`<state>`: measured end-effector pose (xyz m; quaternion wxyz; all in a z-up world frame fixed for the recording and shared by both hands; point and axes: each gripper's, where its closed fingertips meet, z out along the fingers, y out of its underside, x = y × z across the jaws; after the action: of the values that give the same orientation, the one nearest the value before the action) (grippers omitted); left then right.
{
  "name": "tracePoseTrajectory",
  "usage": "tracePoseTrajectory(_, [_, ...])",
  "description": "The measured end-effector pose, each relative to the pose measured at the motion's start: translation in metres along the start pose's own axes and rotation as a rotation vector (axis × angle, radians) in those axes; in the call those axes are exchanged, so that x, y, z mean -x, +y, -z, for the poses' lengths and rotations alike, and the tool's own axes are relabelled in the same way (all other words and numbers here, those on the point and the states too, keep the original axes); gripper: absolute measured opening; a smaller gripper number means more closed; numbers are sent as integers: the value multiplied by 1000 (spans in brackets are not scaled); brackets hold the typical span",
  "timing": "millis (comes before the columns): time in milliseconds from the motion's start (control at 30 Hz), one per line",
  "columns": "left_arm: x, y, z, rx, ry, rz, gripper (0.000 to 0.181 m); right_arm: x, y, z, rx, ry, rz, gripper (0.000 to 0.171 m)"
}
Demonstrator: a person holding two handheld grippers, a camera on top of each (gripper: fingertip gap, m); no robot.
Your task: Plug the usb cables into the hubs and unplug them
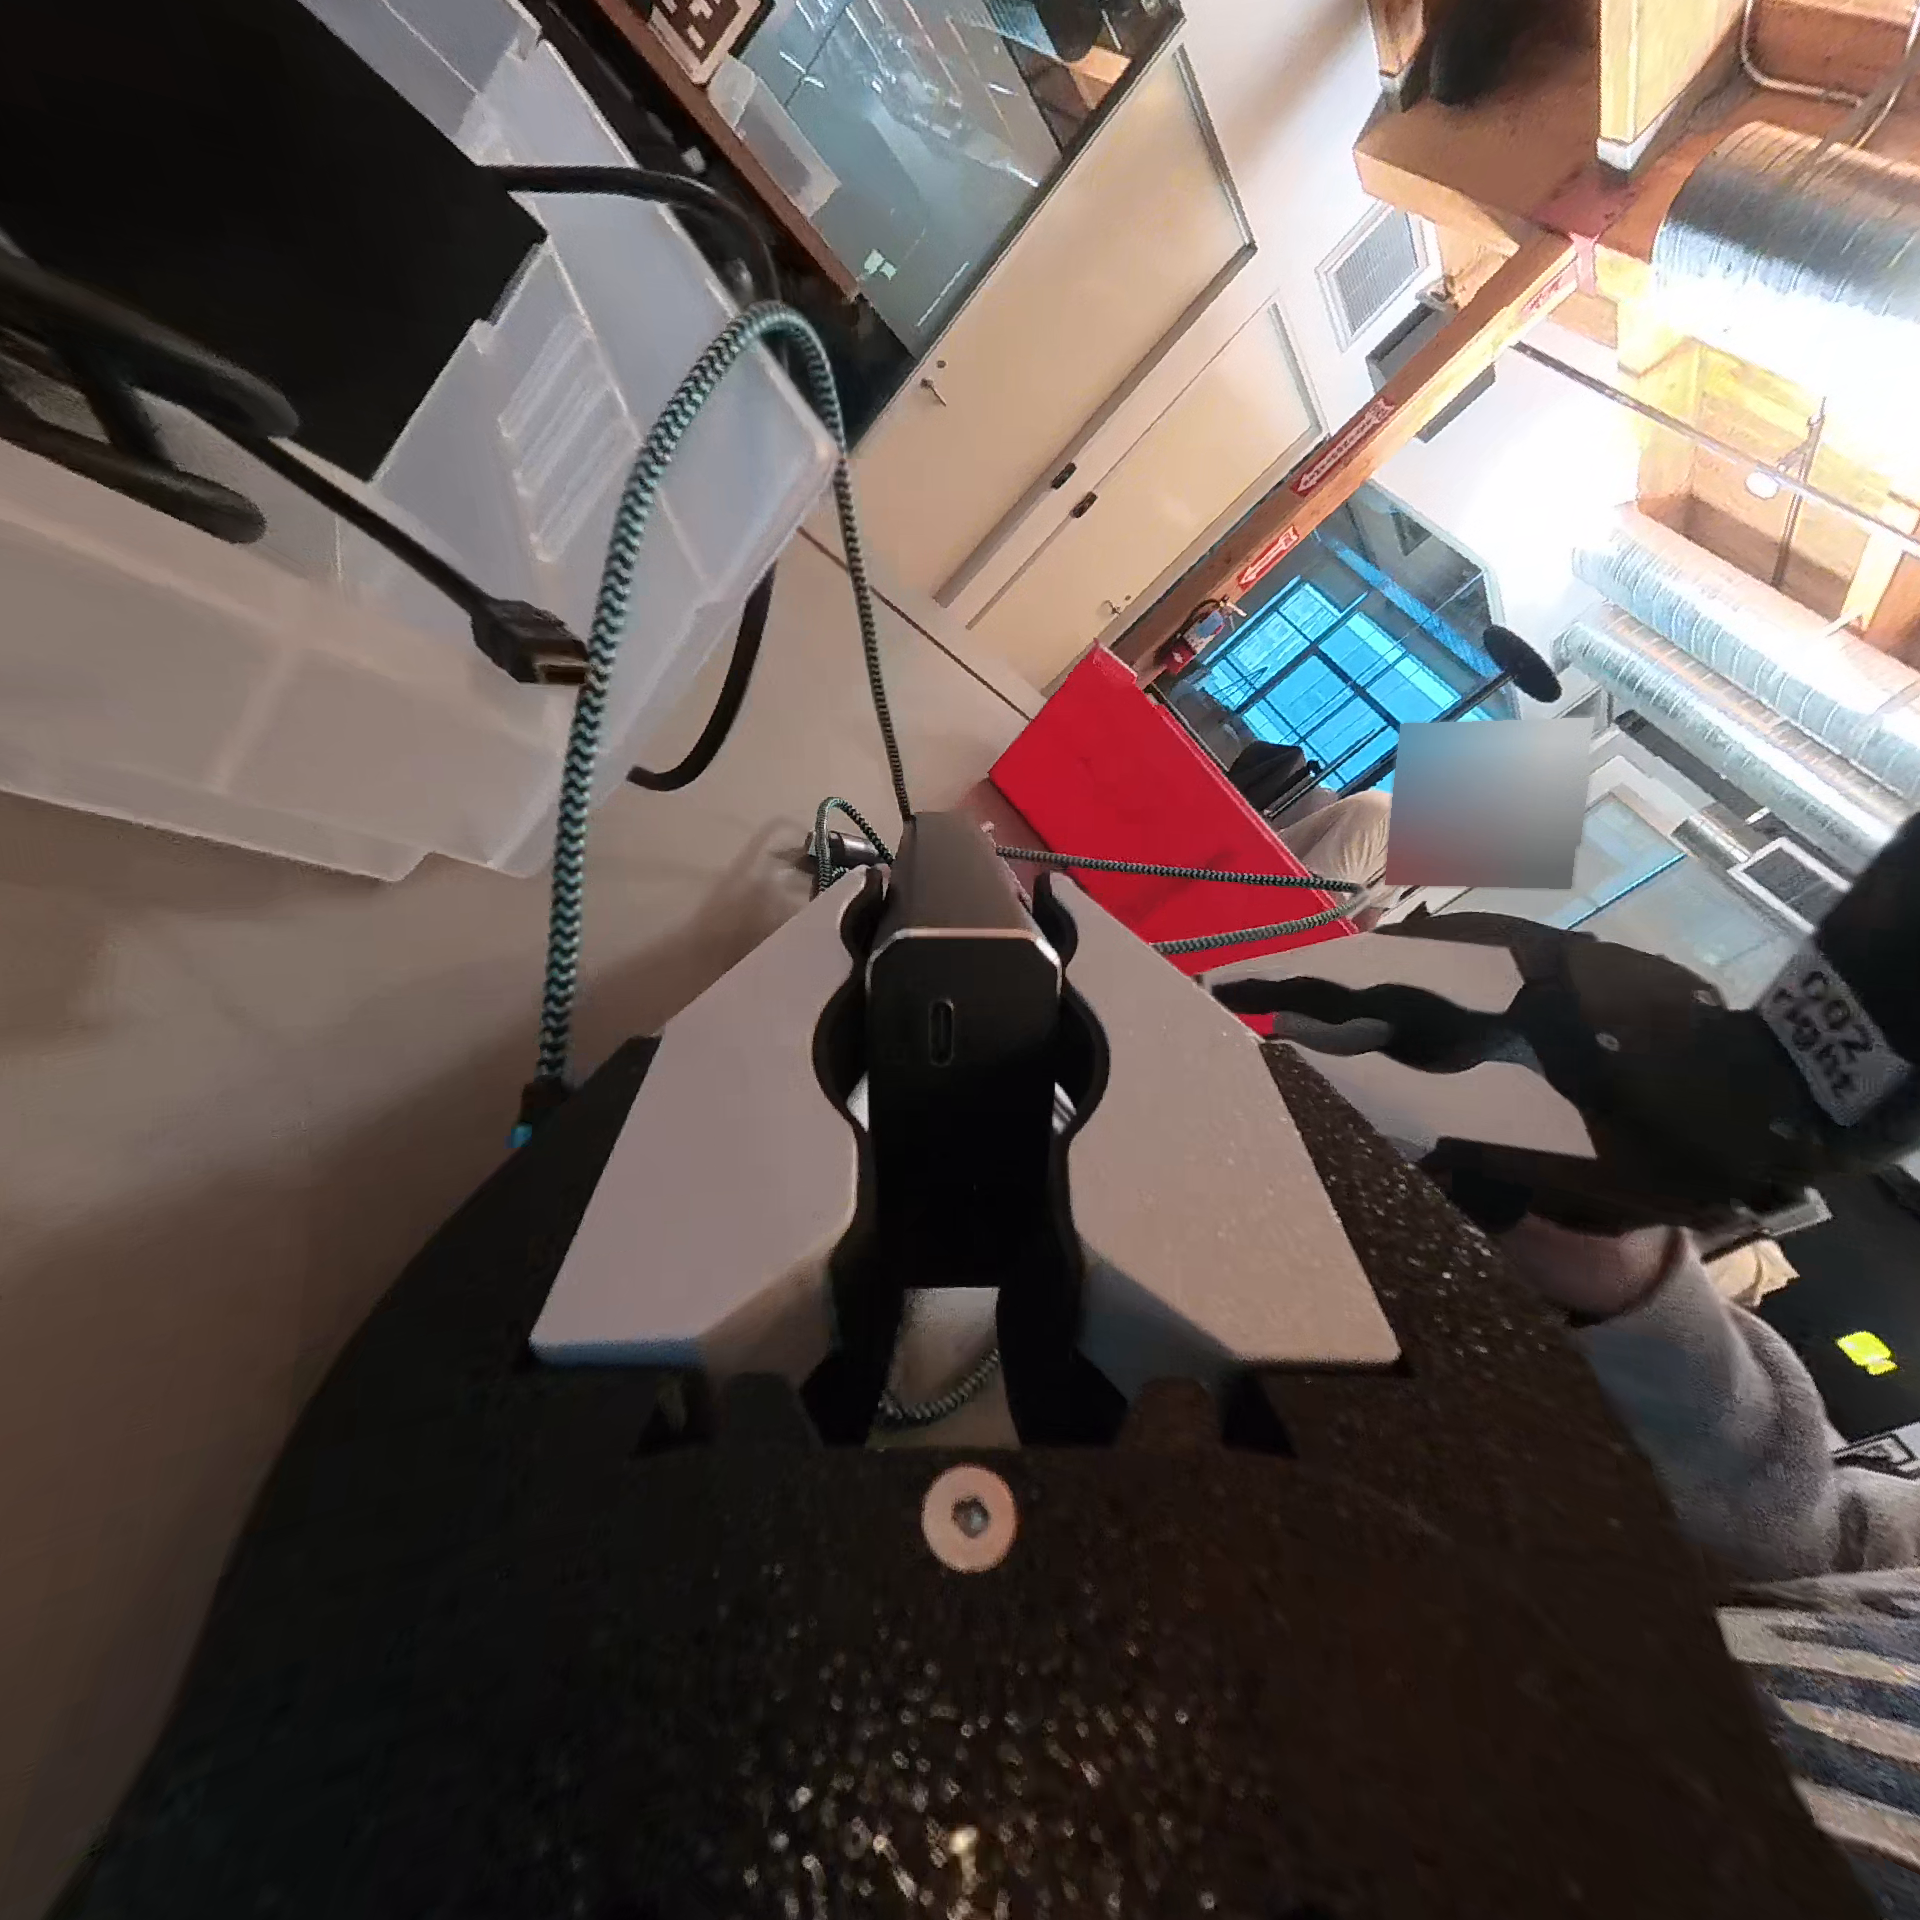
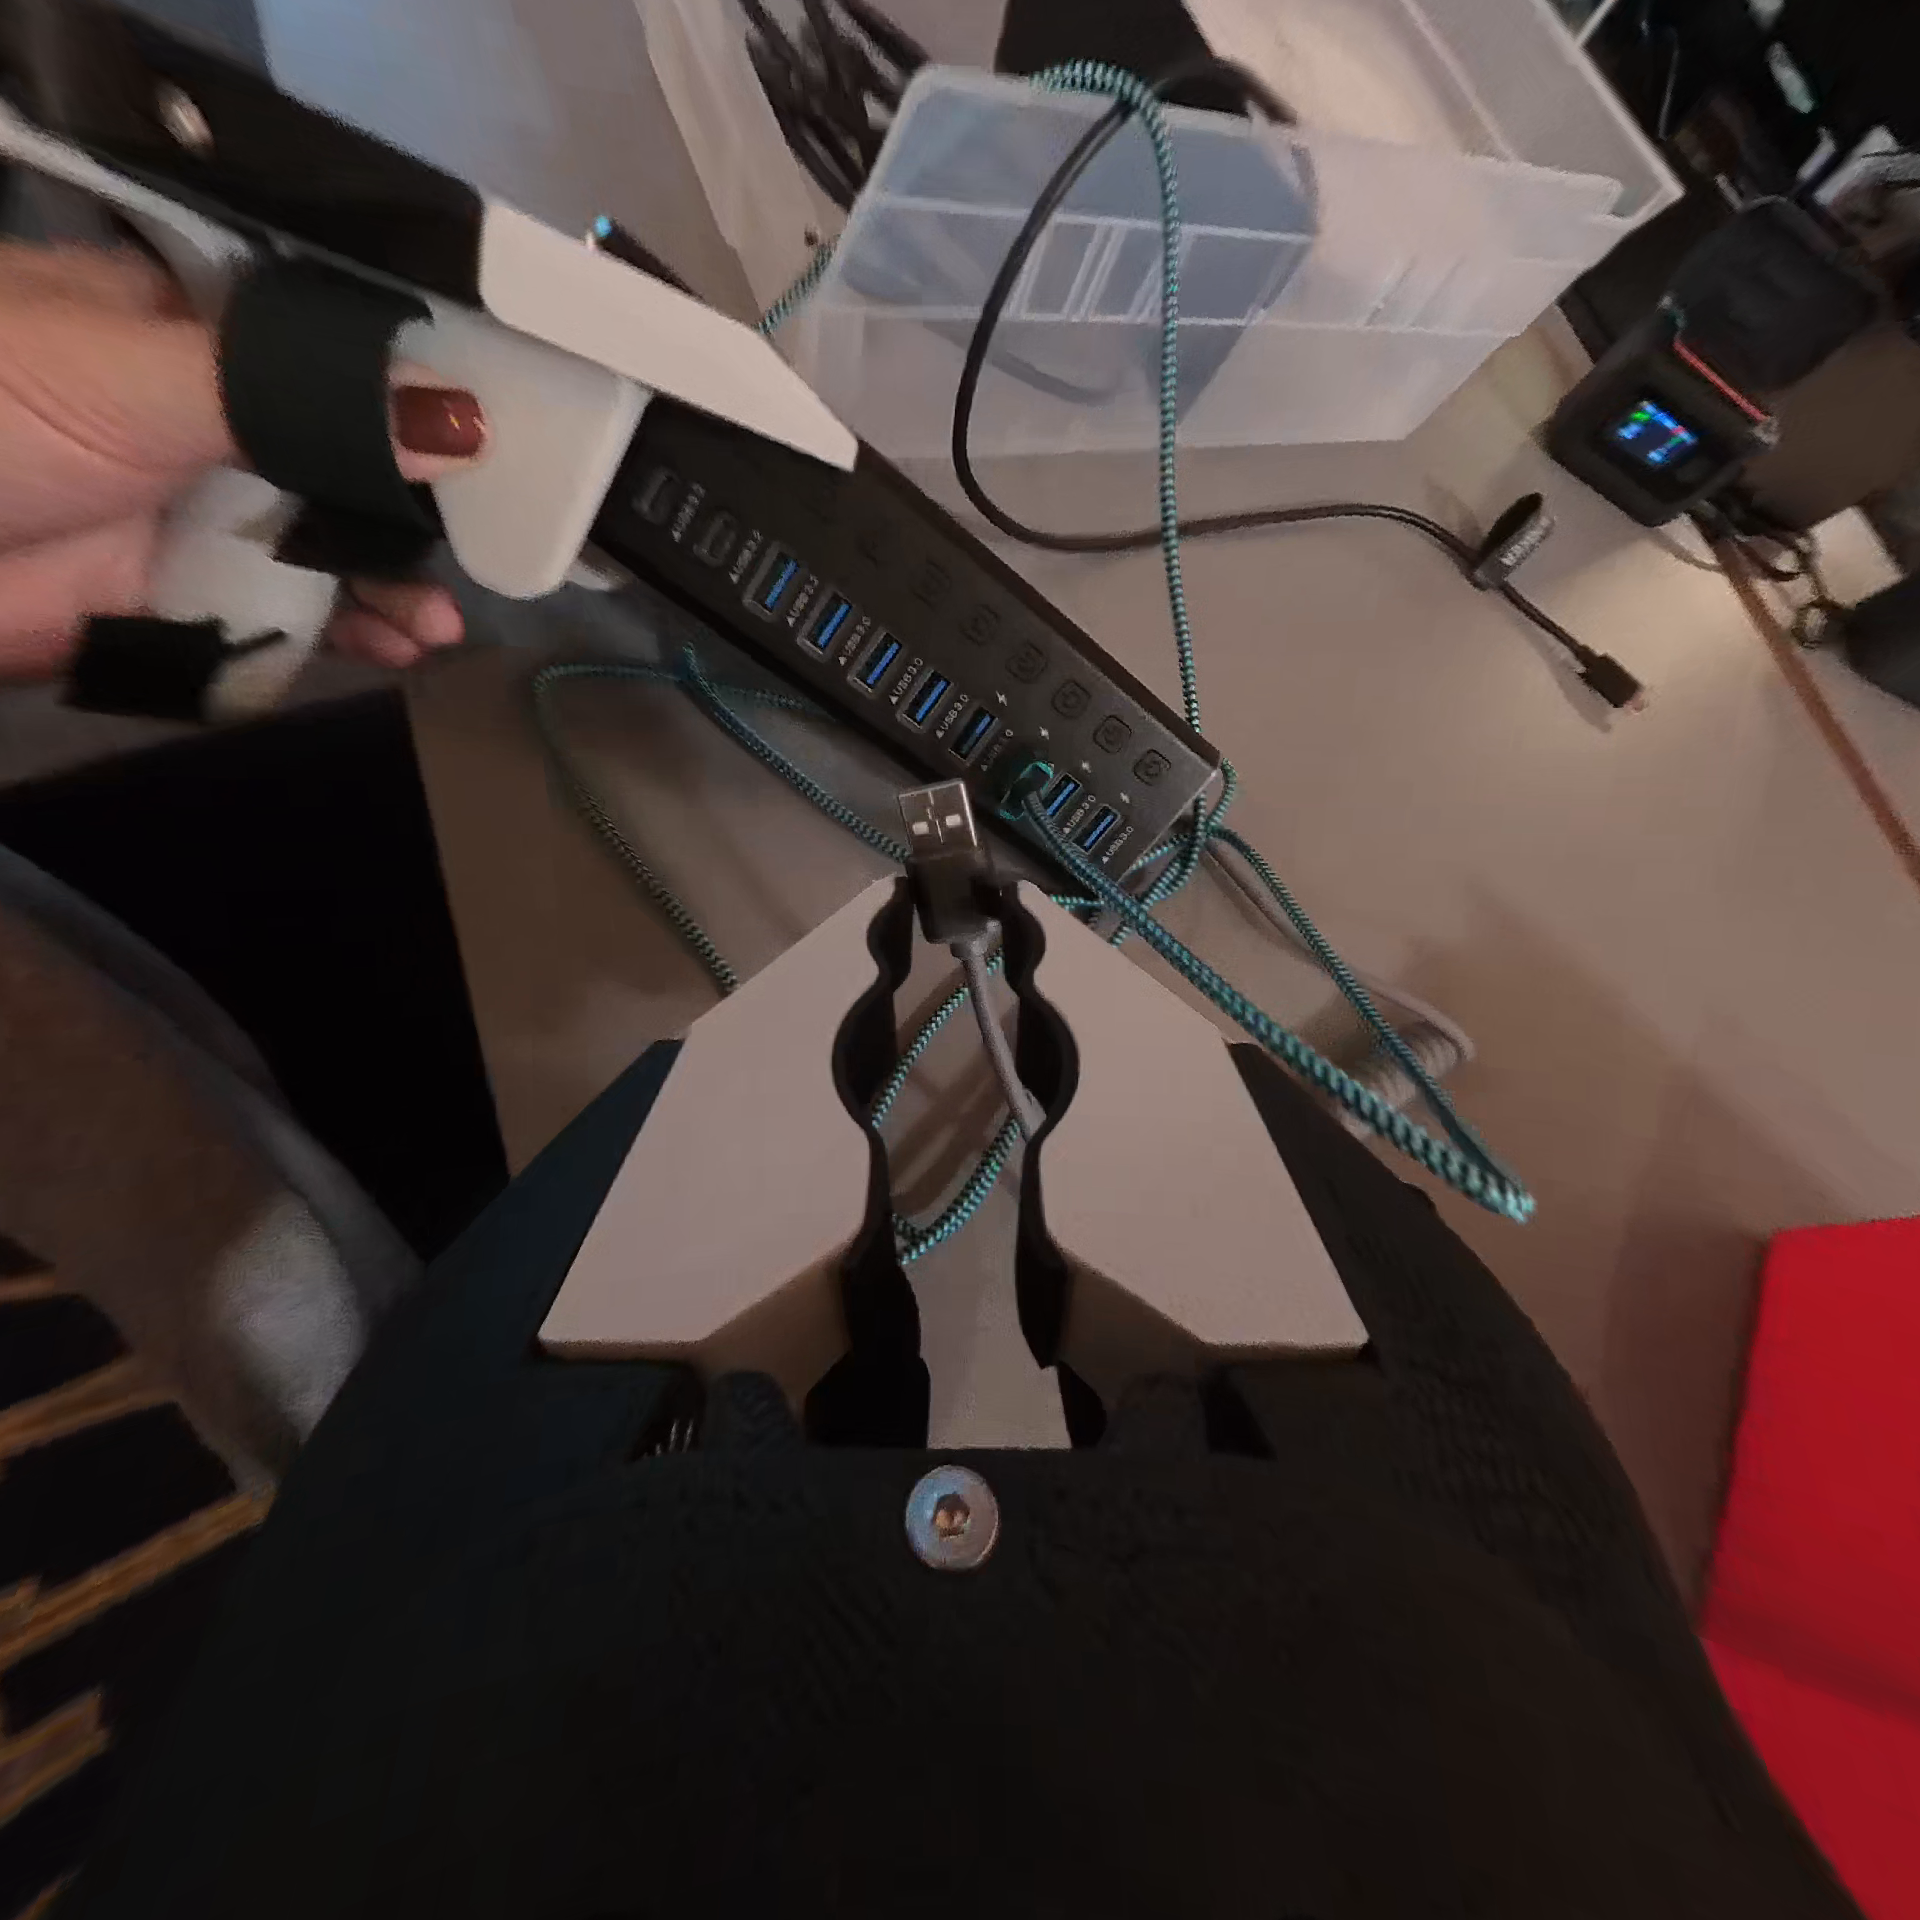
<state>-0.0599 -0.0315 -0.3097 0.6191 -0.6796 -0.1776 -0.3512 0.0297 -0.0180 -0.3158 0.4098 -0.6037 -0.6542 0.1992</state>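
My left gripper (image 1: 961, 914) is shut on a long black USB hub (image 1: 961, 997), held end-on above the table. In the right wrist view the hub (image 2: 935, 665) slants across the middle with a row of blue ports, held by the left gripper (image 2: 717, 416). A teal braided cable (image 2: 1299, 1018) is plugged into one port near the hub's far end. My right gripper (image 2: 951, 894) is shut on a grey USB-A plug (image 2: 940, 831), its metal tip just short of the hub's ports. The right gripper (image 1: 1299, 1008) also shows at the right of the left wrist view.
Clear plastic bins (image 2: 1195, 291) stand at the back of the beige table (image 2: 1558, 831). A black cable (image 2: 1351, 520) with a loose plug lies on it. A red box (image 2: 1818, 1558) sits at the right. A small device with a lit screen (image 2: 1652, 436) stands far right. My hands' fingertips stand some 10 cm from each other.
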Motion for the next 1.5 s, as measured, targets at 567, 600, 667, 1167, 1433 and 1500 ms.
tracePoseTrajectory(567, [-17,16,-4,37,-14,-224,27,2,34,-34,291,233,283,15])
tracePoseTrajectory(600, [-17,16,-4,37,-13,-226,26,3,34,-33,287,237,309,15])
tracePoseTrajectory(667, [-16,16,-4,36,-10,-219,26,7,35,-32,274,246,393,15])
tracePoseTrajectory(1167, [-17,22,-5,59,-25,-239,27,-9,25,-32,304,372,368,16])
tracePoseTrajectory(1433, [-21,26,-6,74,-32,-308,27,-3,25,-35,362,373,362,15])
tracePoseTrajectory(1500, [-22,27,-6,77,-32,-331,27,1,31,-37,386,345,361,15])
